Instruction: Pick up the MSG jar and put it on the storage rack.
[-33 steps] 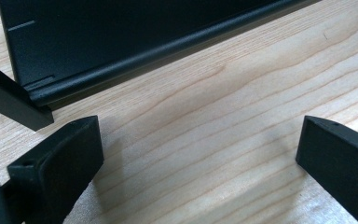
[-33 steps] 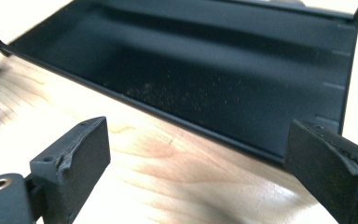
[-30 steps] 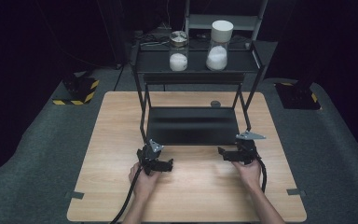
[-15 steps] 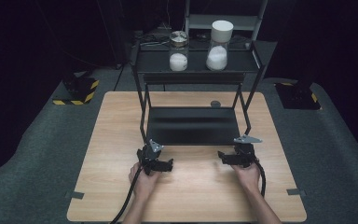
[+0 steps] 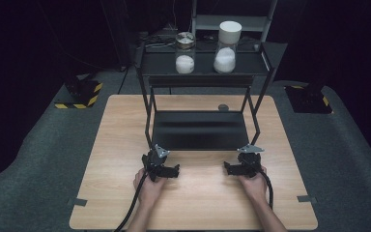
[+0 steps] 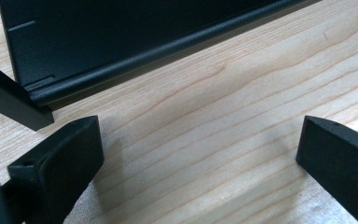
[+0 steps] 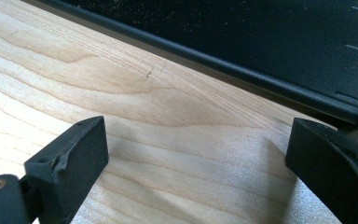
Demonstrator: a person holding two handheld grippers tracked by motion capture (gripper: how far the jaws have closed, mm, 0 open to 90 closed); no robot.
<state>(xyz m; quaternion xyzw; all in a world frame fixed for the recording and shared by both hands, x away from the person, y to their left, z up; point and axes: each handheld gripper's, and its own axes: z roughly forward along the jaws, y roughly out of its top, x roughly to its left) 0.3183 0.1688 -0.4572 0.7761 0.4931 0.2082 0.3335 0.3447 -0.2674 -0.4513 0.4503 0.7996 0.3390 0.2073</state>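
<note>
A light wooden table [image 5: 125, 145] is seen from the high view, set on a grey floor covering [image 5: 38, 159] whose far reaches are lost in darkness. On the table a black metal rack [image 5: 149, 111] is stood, its low shelf [image 5: 200, 129] lying just above the wood and its upper shelf [image 5: 203, 67] carried on slanted legs. Two jars are placed on the upper shelf: a taller one with a white lid [image 5: 226, 46] and a shorter one with a metal lid [image 5: 185, 52], both partly filled with something white that cannot be identified. A small dark round object [image 5: 223, 107] is seen on the table behind the rack; what it is cannot be made out. The left gripper [image 5: 166, 170] and the right gripper [image 5: 234, 167] are held by the person's hands just in front of the low shelf's near edge, well apart from each other and pointed inward; the forearms are cut off by the bottom of the picture. In the left gripper view the fingers [image 6: 70, 158] are spread wide over bare wood, with nothing between them, and the shelf edge [image 6: 121, 70] is seen beyond. In the right gripper view the fingers [image 7: 74, 149] are likewise apart and empty, the shelf edge [image 7: 242, 65] lying near; the outer finger in each view is cut off by the frame.
</note>
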